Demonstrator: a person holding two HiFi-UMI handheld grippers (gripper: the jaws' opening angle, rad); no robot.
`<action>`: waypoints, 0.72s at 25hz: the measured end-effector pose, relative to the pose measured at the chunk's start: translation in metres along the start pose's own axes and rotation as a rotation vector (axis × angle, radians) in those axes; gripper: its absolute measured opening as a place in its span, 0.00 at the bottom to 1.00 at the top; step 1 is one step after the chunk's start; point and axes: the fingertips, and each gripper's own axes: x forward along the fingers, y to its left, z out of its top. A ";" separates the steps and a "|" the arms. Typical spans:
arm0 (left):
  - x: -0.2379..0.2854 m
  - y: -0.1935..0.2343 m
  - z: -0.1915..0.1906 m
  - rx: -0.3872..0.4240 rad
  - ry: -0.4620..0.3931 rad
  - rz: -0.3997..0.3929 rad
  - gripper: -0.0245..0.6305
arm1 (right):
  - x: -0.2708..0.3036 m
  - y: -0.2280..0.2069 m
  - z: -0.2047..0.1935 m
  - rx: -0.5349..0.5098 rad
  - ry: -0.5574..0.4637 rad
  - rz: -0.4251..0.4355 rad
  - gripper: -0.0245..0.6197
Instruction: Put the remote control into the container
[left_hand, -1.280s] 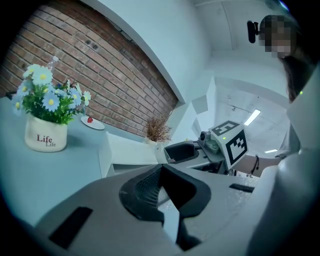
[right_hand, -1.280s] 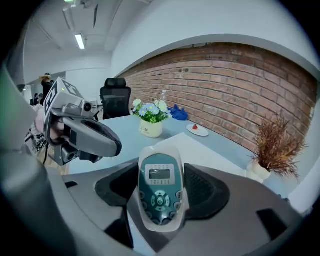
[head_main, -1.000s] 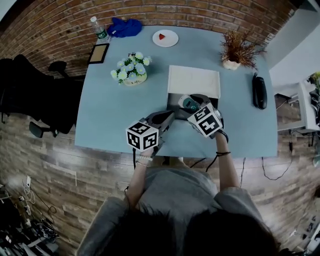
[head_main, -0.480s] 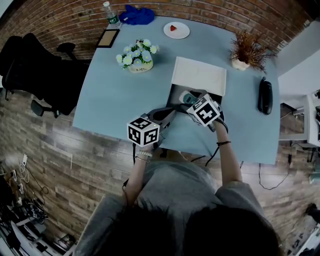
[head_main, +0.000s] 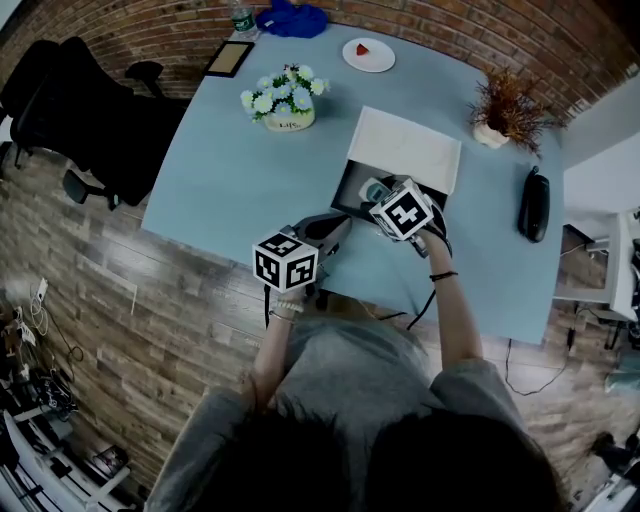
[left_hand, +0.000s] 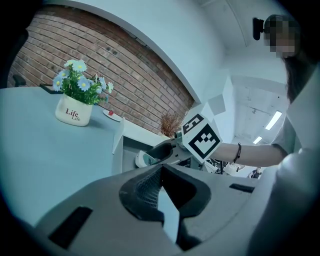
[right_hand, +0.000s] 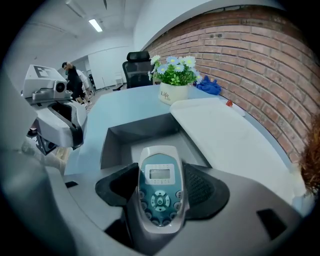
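Note:
A white and teal remote control (right_hand: 159, 192) with a small screen sits between the pads of my right gripper (right_hand: 160, 175), which is shut on it. In the head view the remote (head_main: 377, 192) hangs over the near part of the open grey container (head_main: 352, 186); the container's white lid (head_main: 405, 150) lies flat behind it. The container's floor (right_hand: 150, 137) shows just past the remote's tip. My left gripper (head_main: 335, 228) hovers left of the container's near corner, jaws shut on nothing, fingertips (left_hand: 150, 177) touching. From there I see the right gripper's marker cube (left_hand: 201, 136) and the remote (left_hand: 145, 159).
A flower pot (head_main: 285, 100) stands left of the lid, with a plate (head_main: 368, 54), a blue cloth (head_main: 292, 20) and a picture frame (head_main: 230, 58) at the far edge. A dried plant (head_main: 510, 110) and a black handset (head_main: 535, 205) are at the right. A black chair (head_main: 70, 110) stands left of the table.
The head view has shifted. My right gripper with the remote has edged a little farther over the container. The left gripper has stayed about where it was.

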 end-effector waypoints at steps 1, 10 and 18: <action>-0.001 0.000 0.000 -0.001 -0.002 0.005 0.04 | 0.002 0.000 0.000 -0.003 0.006 0.001 0.49; -0.008 0.008 0.001 -0.016 -0.023 0.041 0.04 | 0.013 0.004 -0.005 -0.030 0.072 0.014 0.49; -0.005 0.011 0.003 -0.019 -0.024 0.033 0.04 | 0.014 0.005 -0.004 -0.026 0.073 0.026 0.49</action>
